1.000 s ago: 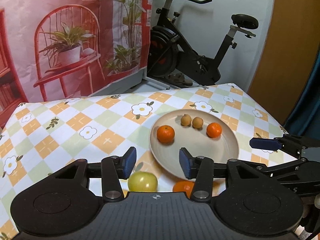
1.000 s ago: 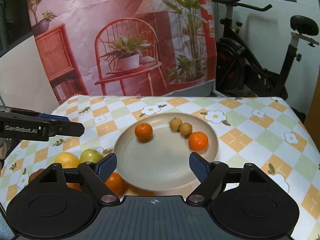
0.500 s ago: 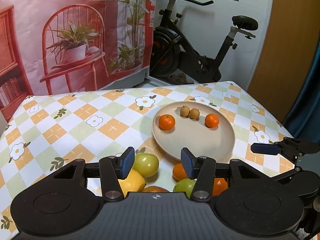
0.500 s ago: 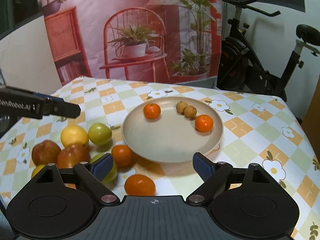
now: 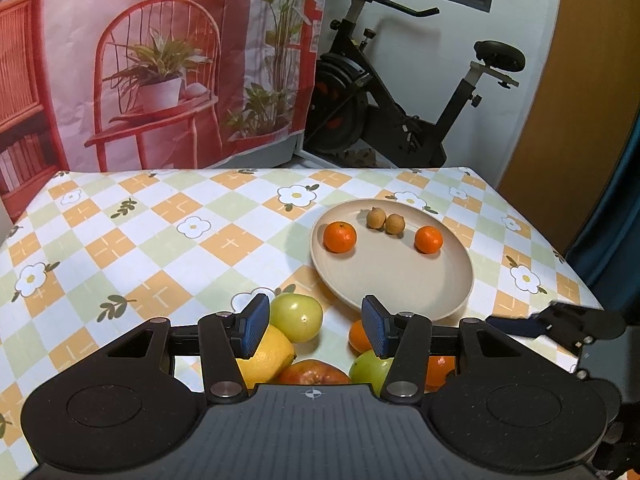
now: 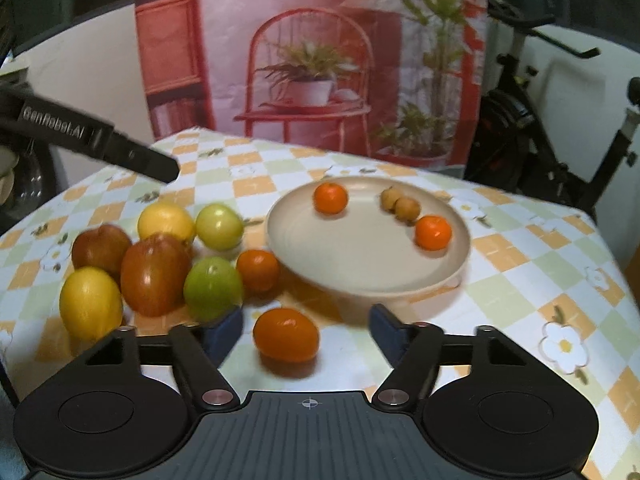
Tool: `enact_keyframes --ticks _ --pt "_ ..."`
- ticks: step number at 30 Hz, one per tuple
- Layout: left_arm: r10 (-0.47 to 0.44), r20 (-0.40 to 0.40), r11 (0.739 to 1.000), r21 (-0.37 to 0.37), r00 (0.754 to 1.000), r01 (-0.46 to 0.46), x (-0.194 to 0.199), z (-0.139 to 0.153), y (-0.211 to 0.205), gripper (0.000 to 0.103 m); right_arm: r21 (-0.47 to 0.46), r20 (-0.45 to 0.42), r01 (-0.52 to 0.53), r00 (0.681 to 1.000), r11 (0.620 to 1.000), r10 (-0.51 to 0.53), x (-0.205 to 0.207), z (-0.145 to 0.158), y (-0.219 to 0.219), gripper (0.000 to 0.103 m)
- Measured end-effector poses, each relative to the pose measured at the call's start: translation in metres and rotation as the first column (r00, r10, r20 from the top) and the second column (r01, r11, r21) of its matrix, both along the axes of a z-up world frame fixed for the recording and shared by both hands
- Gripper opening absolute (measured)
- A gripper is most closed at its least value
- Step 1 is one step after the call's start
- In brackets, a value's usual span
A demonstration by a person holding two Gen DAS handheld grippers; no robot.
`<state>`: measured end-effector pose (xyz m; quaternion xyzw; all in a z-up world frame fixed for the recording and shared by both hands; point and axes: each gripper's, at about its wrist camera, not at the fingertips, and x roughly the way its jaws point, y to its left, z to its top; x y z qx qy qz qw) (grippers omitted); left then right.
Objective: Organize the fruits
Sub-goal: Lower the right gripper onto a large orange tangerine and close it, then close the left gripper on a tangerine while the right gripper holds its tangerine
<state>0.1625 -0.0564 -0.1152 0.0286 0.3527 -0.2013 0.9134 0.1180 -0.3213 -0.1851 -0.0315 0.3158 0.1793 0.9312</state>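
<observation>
Right gripper [image 6: 306, 330] spread wide, gripping nothing, low over the tabletop [image 6: 520, 248] just short of the plate [image 6: 360, 264]. Between its fingers, an orange [image 6: 286, 334], loose on the cloth near the plate's front rim. Left gripper [image 5: 312, 330] likewise agape and empty, above the fruit pile left of the plate. In that pile: lemon [image 6: 91, 303], two red apples [image 6: 155, 274], green apple [image 6: 213, 288], small orange [image 6: 258, 270] almost touching the plate. Further back: second lemon [image 6: 166, 222], pale green fruit [image 6: 219, 227]. On the plate: two tangerines [image 6: 330, 198], a pair of brown longans [image 6: 400, 204] touching, toward the far rim. Beyond the plate: printed backdrop [image 6: 312, 60], exercise bike [image 5: 400, 112].
</observation>
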Motion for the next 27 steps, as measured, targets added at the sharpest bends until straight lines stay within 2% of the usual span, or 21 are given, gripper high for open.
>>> enact_keyframes --ticks 2,12,19,24,27 --pt "-0.002 -0.009 1.000 -0.002 1.000 0.002 0.002 -0.002 -0.001 0.053 0.010 -0.009 -0.014 1.000 1.000 0.014 0.002 -0.004 0.000 0.057" --pt "-0.009 -0.042 1.000 0.008 0.999 0.009 0.009 -0.010 -0.008 0.053 0.033 -0.033 -0.051 0.998 0.998 0.052 0.011 -0.017 0.004 0.053" --pt "-0.018 -0.057 1.000 0.017 0.998 0.019 0.013 -0.015 -0.013 0.053 0.044 -0.061 -0.067 0.996 0.997 0.069 0.016 -0.024 0.006 0.041" --pt "-0.015 -0.083 1.000 0.005 0.996 0.016 0.016 -0.019 -0.014 0.053 0.067 -0.057 -0.055 0.997 0.996 0.059 0.014 -0.027 0.001 0.039" --pt "-0.018 -0.099 1.000 -0.003 0.995 0.017 0.018 -0.022 -0.016 0.053 0.075 -0.013 -0.020 1.000 0.997 0.021 0.010 -0.025 -0.006 0.039"
